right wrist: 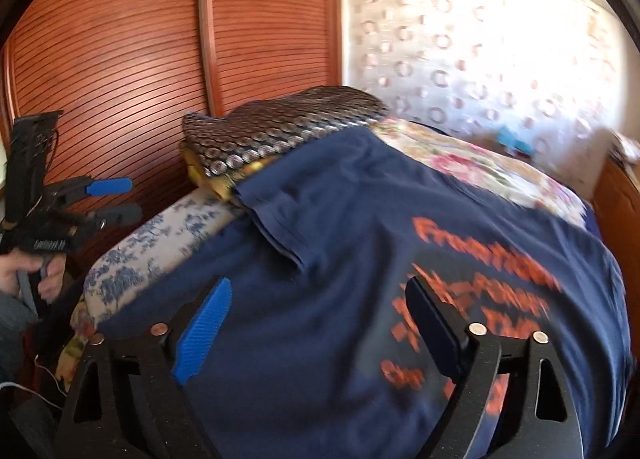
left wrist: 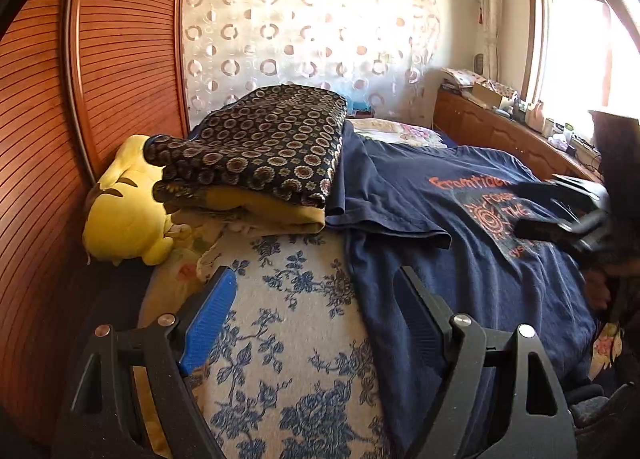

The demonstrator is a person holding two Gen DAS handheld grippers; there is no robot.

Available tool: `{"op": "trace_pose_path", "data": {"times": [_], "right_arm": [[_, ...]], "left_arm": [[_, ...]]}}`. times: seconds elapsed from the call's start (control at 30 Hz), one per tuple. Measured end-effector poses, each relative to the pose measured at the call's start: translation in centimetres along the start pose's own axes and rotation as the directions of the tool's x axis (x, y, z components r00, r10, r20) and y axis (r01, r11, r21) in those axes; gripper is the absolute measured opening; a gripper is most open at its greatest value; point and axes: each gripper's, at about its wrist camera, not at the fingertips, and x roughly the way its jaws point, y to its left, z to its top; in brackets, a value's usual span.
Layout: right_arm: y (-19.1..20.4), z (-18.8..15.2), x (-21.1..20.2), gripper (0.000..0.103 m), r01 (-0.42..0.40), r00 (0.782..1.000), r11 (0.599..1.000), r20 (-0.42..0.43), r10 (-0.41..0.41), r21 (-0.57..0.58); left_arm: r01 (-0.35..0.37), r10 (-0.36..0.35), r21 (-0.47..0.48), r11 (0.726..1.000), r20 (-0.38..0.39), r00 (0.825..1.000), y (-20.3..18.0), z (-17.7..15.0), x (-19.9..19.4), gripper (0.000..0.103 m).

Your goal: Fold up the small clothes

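So the navy t-shirt [left wrist: 460,227] is laid out print-side up on the bed, over a blue-floral blanket [left wrist: 280,319], with its far sleeve [right wrist: 280,227] already flopped inward and its top edge butting up against a folded patterned blanket [left wrist: 260,147] stacked by the wardrobe. Neither claw has hold of anything. The left gripper [left wrist: 316,299] hangs with its jaws spread wide over the seam where the floral cover meets the shirt's side edge, nothing between the pads, and the right gripper [right wrist: 320,319] is spread wide too, hovering over the shirt's middle next to the orange lettering. The right view is pretty smeared, so I can't swear how close its pads are to the cloth, but it doesn't look pinched. Handling-wise this is thin cotton jersey: light, totally limp, not slippery, and it'll drag and bunch if you pull from one point. I'd pinch it at the hem corner and the shoulder on the same side, one claw each, lift just enough to clear the bedding and lay it over. Grabbing mid-panel would probably just make a tent and mess up the sleeve.
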Motion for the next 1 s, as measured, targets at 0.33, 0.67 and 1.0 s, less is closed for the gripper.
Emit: {"op": "trace_pose_path", "data": {"times": [0.33,0.67,1.0], "right_arm": [[-0.3,4.0,10.2,0.05,-0.204,0.976,0.974,-0.056,0.21,0.095],[-1.0,5.6,17.5,0.028,-0.223,0.964,0.95,-0.095,0.248,0.22],[-2.6,6.4,21.8,0.012,-0.319,0.933,0.906,-0.073,0.351,0.276]], "left_arm": [[-0.009,0.009,0.02,1.0,0.014,1.0,0.2,-1.3,-1.4,0.082],[-0.006,0.006,0.002,1.0,0.012,1.0,1.1,-2.2,-1.6,0.082],[0.007,-0.007,-0.006,1.0,-0.016,1.0,1.1,-2.8,-0.1,0.082]]}}
